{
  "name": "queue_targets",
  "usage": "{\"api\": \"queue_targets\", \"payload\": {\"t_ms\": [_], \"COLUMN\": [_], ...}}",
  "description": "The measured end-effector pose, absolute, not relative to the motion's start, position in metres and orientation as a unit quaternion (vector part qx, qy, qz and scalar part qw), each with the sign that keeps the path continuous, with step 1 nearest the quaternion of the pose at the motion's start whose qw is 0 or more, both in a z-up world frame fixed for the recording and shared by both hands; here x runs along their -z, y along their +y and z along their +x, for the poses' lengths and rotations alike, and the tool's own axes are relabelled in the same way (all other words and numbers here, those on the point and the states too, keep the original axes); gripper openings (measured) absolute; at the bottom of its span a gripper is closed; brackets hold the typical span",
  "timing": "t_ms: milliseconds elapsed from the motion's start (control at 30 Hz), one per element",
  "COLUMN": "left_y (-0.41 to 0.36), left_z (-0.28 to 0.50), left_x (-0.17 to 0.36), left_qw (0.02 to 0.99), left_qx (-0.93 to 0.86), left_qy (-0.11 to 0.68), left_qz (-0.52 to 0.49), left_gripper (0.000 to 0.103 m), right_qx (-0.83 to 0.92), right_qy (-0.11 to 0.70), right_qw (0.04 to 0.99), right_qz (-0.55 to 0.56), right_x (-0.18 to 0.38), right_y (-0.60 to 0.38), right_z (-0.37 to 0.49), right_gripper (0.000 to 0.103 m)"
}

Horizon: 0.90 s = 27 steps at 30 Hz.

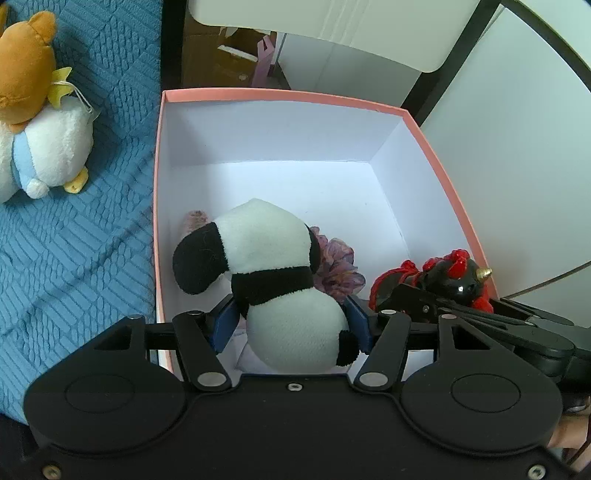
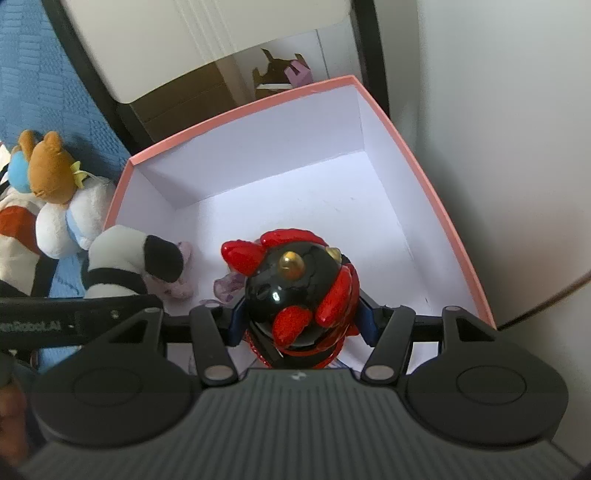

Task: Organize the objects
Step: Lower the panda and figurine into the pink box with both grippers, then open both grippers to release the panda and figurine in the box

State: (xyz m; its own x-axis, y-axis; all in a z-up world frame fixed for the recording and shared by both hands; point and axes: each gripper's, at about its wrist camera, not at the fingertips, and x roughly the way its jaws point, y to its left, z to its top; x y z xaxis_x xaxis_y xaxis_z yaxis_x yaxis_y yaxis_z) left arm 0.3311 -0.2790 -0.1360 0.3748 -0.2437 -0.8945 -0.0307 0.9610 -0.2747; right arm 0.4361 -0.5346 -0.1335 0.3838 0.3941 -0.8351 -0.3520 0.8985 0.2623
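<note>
Cardboard forms the pink-rimmed box [image 1: 436, 155], white inside, standing beside a blue textured cover [image 1: 74, 229] with its top open. Most of its white floor is bare; against the near wall lie a pale pink plush [image 2: 181, 284] and a purple ruffled piece [image 1: 340, 269], both partly hidden by what hangs above them. The left tongs [image 1: 291, 321] are pinching a panda plush [image 1: 280, 277], their blue pads [image 1: 227, 321] pressed into its white lower body, and the toy is held over the near left part of the box, its black limb sticking out toward the left wall. The right tongs [image 2: 301, 319] are pinching a glossy black and red figurine [image 2: 295, 291] with gold horns, blue pads on either side of its round head, and it hangs over the near right part of the box. In the left wrist view the figurine sits just beside the panda plush, near the right wall. Outside the box, on the blue cover, a brown bear plush [image 1: 22, 74] rests against a white plush with a blue band [image 1: 48, 155]; whether more toys lie behind them is hard to tell, though the right wrist view shows an orange and white shape at the frame edge. Beyond the box stand a white panel [image 1: 332, 26] and brown cartons [image 2: 192, 96].
</note>
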Motion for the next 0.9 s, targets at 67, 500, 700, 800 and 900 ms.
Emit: {"api": "queue_targets", "payload": {"t_ms": [67, 500, 700, 800, 900], "left_y": [-0.278, -0.252, -0.242, -0.236, -0.227], "left_z": [0.33, 0.307, 0.281, 0.266, 0.252], "left_x": [0.132, 0.083, 0.053, 0.038, 0.025], "left_qw": [0.822, 0.85, 0.867, 0.873, 0.879], "left_qx": [0.068, 0.075, 0.078, 0.083, 0.086], "left_qy": [0.552, 0.503, 0.472, 0.459, 0.446], "left_qz": [-0.121, -0.136, -0.135, -0.142, -0.144], "left_gripper": [0.064, 0.072, 0.072, 0.072, 0.072], "right_qx": [-0.226, -0.235, -0.243, -0.247, -0.25], "right_qy": [0.515, 0.458, 0.427, 0.413, 0.4], "right_qw": [0.826, 0.857, 0.869, 0.875, 0.88], "right_qz": [0.033, 0.042, 0.05, 0.05, 0.051], "right_x": [0.131, 0.068, 0.029, 0.012, -0.002], "right_y": [-0.536, -0.536, -0.535, -0.533, -0.532], "right_z": [0.437, 0.412, 0.389, 0.375, 0.361], "right_gripper": [0.067, 0.065, 0.065, 0.065, 0.065]}}
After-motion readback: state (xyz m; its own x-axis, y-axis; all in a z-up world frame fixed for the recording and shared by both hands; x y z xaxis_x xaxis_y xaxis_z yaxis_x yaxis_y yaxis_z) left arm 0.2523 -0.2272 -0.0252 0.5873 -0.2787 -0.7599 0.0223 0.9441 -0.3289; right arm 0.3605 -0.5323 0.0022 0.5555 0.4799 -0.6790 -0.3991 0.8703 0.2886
